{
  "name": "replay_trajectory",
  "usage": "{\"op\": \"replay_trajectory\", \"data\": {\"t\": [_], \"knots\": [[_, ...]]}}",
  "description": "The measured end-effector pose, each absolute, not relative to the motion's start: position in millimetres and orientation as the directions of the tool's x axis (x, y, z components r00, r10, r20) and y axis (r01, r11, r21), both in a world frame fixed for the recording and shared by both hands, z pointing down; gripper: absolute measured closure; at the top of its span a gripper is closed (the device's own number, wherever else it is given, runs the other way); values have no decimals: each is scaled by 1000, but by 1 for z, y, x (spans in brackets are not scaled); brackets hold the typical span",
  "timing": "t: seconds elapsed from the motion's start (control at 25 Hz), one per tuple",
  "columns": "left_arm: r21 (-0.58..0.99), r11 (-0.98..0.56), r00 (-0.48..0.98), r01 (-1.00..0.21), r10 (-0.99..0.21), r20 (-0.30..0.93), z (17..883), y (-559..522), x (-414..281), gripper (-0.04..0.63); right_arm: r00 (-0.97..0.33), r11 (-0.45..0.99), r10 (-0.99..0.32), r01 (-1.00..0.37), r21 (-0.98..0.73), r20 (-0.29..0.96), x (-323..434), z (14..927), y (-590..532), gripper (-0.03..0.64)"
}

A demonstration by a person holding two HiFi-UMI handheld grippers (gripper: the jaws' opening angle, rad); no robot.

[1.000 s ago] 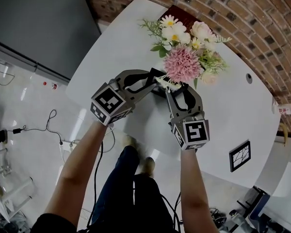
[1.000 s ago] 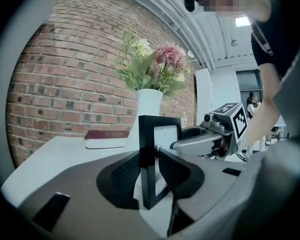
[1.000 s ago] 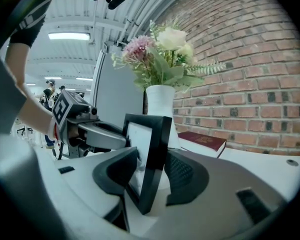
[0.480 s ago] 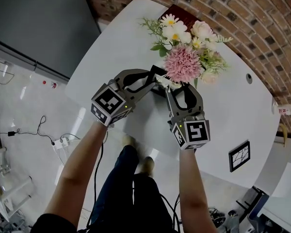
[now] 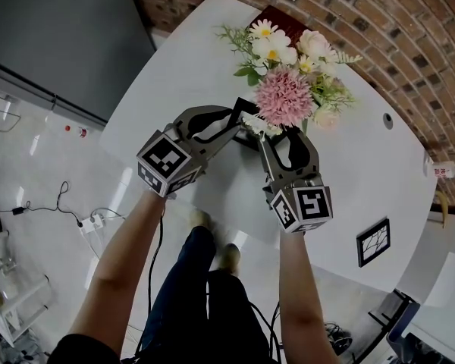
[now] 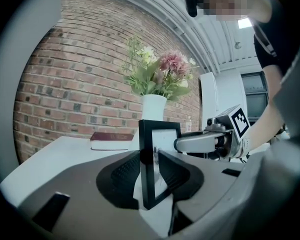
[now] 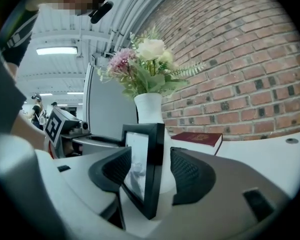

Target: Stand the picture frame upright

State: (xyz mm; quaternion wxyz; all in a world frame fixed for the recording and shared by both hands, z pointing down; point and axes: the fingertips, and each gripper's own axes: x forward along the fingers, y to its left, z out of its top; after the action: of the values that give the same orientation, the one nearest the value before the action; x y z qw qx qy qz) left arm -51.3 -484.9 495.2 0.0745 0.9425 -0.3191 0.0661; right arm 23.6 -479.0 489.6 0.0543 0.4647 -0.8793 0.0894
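A small black picture frame (image 6: pixel 146 164) stands upright on the white table (image 5: pixel 174 74), just in front of a white vase (image 6: pixel 153 106) of flowers (image 5: pixel 288 97). My left gripper (image 6: pixel 149 171) is shut on the frame's left side, its pads against the front and back. My right gripper (image 7: pixel 150 171) straddles the frame (image 7: pixel 152 164) from the other side. Its jaws are opening, and a gap shows between each pad and the frame. In the head view the flowers hide most of the frame (image 5: pixel 240 112). There my left gripper (image 5: pixel 235 123) and right gripper (image 5: pixel 280 133) meet below the blooms.
A dark red book (image 5: pixel 284 21) lies behind the vase, by the brick wall. A second small black frame (image 5: pixel 374 243) stands near the table's front right edge. A small bottle (image 5: pixel 440 169) sits at the far right. The person's legs are below the table edge.
My left hand has shifted slightly left and up. Both grippers stay at the frame in front of the vase.
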Motion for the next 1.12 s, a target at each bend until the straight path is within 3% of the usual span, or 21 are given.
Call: {"op": "replay_trajectory", "data": {"t": [0.6, 0.76, 0.84, 0.96, 1.04, 1.12], "knots": [[66, -715, 713, -696, -678, 178, 490, -477, -71, 465, -521, 499, -833, -852, -157, 186, 50, 486, -463, 370], [64, -700, 697, -711, -691, 188, 488, -466, -72, 466, -512, 485, -836, -858, -171, 198, 57, 485, -452, 418], [63, -693, 690, -718, -698, 192, 487, -459, -72, 512, -514, 486, -833, -856, -174, 203, 60, 485, -446, 445], [68, -684, 683, -726, -706, 188, 485, -449, -70, 513, -525, 498, -826, -850, -171, 203, 61, 482, -436, 485], [74, -678, 678, -731, -711, 188, 484, -442, -69, 566, -539, 513, -818, -841, -169, 200, 61, 480, -428, 519], [78, -673, 674, -736, -715, 186, 482, -434, -67, 571, -557, 532, -807, -830, -167, 197, 59, 477, -420, 536]]}}
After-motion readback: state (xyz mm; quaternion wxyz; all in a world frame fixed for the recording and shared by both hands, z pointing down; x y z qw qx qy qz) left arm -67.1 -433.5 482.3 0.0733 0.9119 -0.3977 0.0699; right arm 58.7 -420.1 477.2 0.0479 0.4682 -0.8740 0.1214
